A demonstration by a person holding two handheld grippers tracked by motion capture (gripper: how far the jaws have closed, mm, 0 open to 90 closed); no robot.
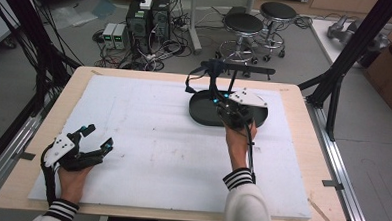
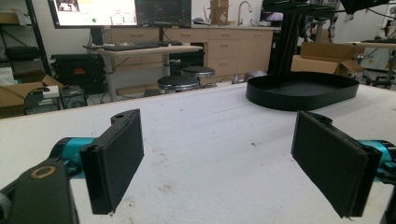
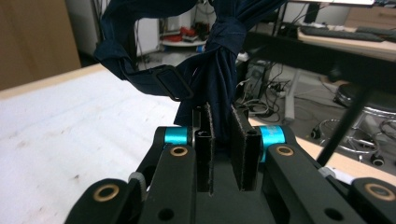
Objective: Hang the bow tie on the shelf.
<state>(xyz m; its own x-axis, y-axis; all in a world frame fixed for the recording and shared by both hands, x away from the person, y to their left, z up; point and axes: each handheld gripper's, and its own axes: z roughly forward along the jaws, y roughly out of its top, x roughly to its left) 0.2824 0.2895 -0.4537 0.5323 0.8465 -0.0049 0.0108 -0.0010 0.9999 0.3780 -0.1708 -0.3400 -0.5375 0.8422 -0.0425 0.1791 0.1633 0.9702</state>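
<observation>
A navy cloth item with a strap and a black buckle hangs bunched above the black oval tray at the table's far right. My right gripper is shut on the lower end of that cloth, and in the high view the right gripper sits over the tray with the cloth rising from it. A strap loop dangles at the cloth's left. My left gripper rests low at the near left of the white board, its jaws wide apart. Nothing lies between the left gripper's pads, and the tray lies beyond them.
A white foam board covers most of the wooden table. Black frame posts stand at the right and left edges. Beyond the far edge are two stools, computer boxes and tangled cables on the floor.
</observation>
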